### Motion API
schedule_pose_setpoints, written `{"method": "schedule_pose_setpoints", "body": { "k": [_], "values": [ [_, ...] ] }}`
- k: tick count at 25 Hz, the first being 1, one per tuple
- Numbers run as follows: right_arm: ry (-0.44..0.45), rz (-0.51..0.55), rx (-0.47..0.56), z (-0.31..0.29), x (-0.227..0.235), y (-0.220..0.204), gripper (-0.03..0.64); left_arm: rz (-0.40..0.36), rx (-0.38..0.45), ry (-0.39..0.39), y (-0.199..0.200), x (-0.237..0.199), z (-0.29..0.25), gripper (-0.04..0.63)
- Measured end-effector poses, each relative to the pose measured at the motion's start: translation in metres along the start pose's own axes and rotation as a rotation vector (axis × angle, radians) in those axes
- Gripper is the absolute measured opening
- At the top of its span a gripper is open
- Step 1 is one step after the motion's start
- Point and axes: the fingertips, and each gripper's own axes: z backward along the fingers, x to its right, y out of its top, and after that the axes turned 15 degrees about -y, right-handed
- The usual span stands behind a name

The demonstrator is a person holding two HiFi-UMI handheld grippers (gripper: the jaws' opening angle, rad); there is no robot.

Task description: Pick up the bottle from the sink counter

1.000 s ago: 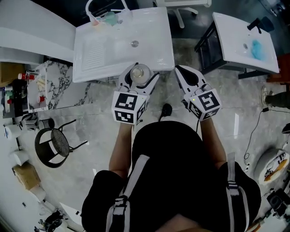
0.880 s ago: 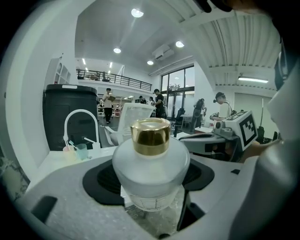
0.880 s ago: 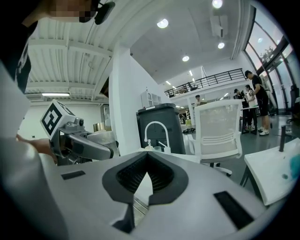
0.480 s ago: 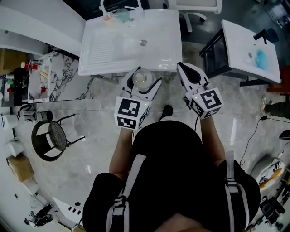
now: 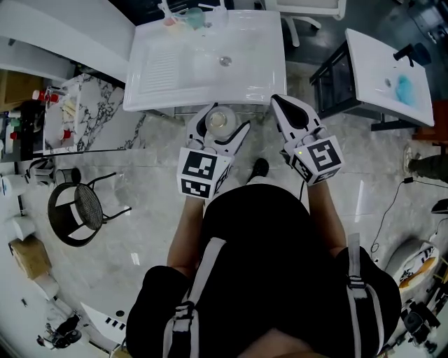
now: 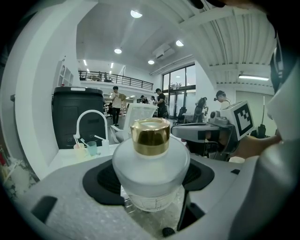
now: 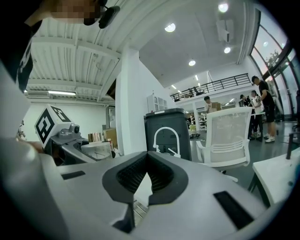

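A round frosted glass bottle (image 6: pixel 151 176) with a gold cap (image 6: pixel 150 136) stands upright between the jaws of my left gripper (image 6: pixel 152 187), which is shut on it. In the head view the bottle (image 5: pixel 220 120) is held just in front of the white sink counter (image 5: pixel 168 84), off its surface. My right gripper (image 5: pixel 288 112) hovers beside it to the right, jaws closed together with nothing between them. In the right gripper view the dark pads (image 7: pixel 133 176) meet, and the left gripper with the bottle (image 7: pixel 96 149) shows at the left.
A white faucet (image 5: pixel 170 8) and small cups (image 5: pixel 183 18) stand at the counter's far edge. A second white sink (image 5: pixel 388 70) on a dark stand is at the right. A black wire stool (image 5: pixel 77 210) and a marble-topped shelf (image 5: pixel 91 126) are at the left.
Both grippers have drawn back from the sink counter toward the person, the left one carrying the bottle. The right gripper has stayed shut and empty.
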Motion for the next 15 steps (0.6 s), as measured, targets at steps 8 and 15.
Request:
{"method": "schedule_pose_setpoints", "body": {
  "k": [8,15],
  "values": [
    [-0.018,0.008,-0.006,0.007,-0.004,-0.002,0.003,-0.009,-0.003,-0.016,-0.002,0.004,0.003,0.351],
    [-0.017,0.018,-0.008,0.011,0.001,-0.004,0.003,-0.012,0.007,-0.015,0.0,0.007,-0.003,0.351]
  ]
}}
